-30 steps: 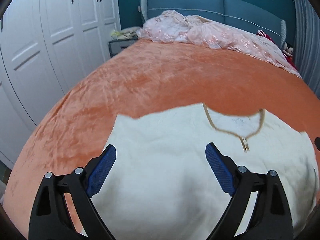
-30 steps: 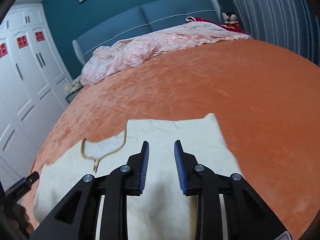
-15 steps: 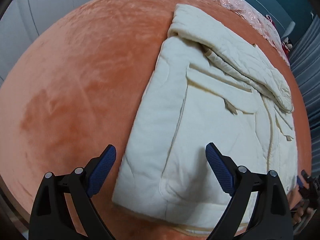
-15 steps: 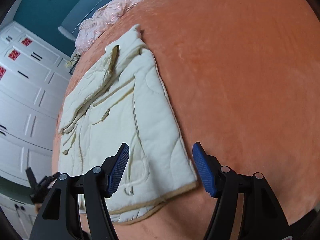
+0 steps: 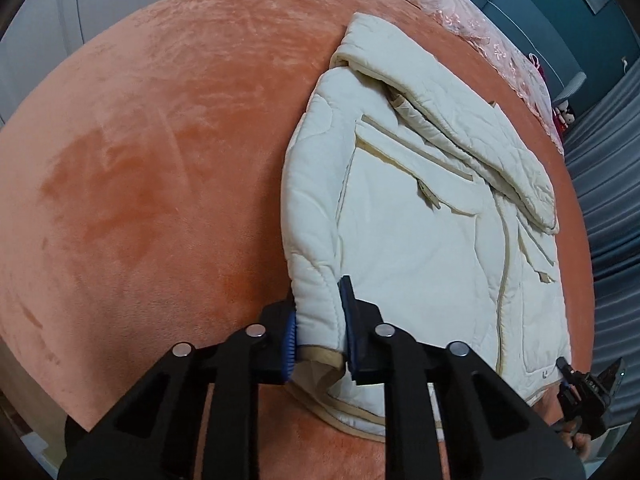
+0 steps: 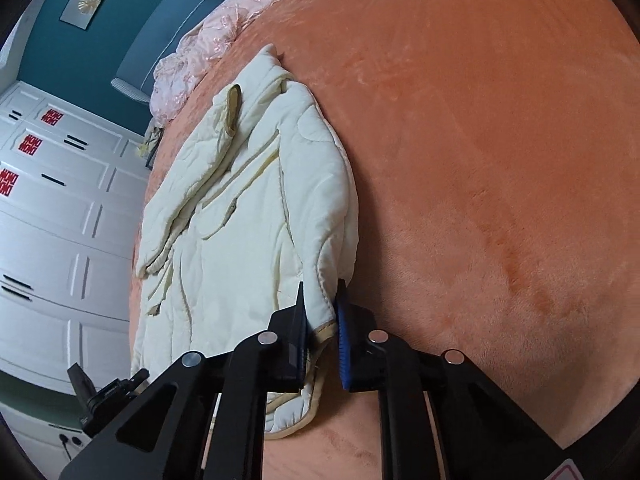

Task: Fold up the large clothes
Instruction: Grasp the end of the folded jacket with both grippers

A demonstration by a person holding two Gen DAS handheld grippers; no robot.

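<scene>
- The left gripper (image 5: 318,330) is closing on the near left corner of the cream jacket (image 5: 420,220); the padded hem is already pinched between its blue pads.
- The right gripper (image 6: 320,334) is closing on the near right corner of the hem, and the cloth sits between its pads too.
- From both grippers the jacket stretches away, with its long axis running toward the pink quilt (image 5: 472,20) at the head of the bed.
- It lies flat on the orange bedspread (image 6: 500,140), sleeves folded across the front.
- Both hands are at the hem, equally near, so I judge that the next fold carries the hem forward toward the collar.
</scene>
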